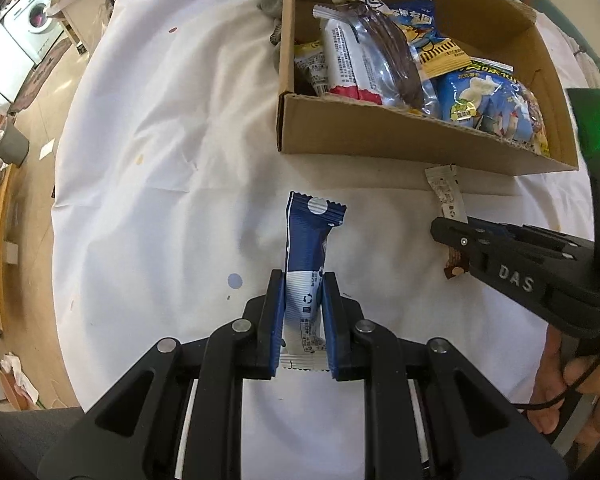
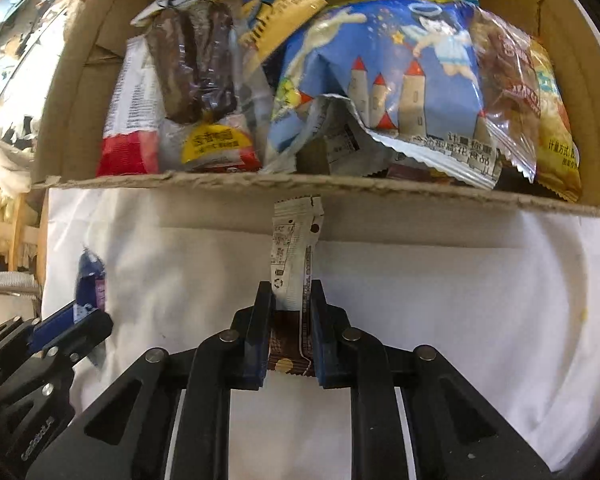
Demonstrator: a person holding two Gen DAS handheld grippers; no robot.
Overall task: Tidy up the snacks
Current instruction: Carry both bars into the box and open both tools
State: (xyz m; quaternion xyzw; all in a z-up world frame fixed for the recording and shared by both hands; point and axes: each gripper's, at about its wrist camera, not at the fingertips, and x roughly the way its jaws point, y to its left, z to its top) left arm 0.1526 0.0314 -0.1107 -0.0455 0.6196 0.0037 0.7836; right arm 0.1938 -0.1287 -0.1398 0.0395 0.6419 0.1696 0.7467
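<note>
A white cloth covers the table I am working over, with a washing machine far off at the left edge of the left wrist view. A cardboard box sits on the cloth ahead of me, already packed with snacks: a dark chocolate bar in clear wrap, a blue castle-print bag, and a yellow packet against the right wall. My left gripper is clamped on a blue-and-white snack packet, which stands up from between the fingers, short of the box's near wall. My right gripper is pinched on a slim white-and-brown snack stick, its top end reaching just up to the box's torn front edge. The two grippers sit side by side, the right nearer the box.
</note>
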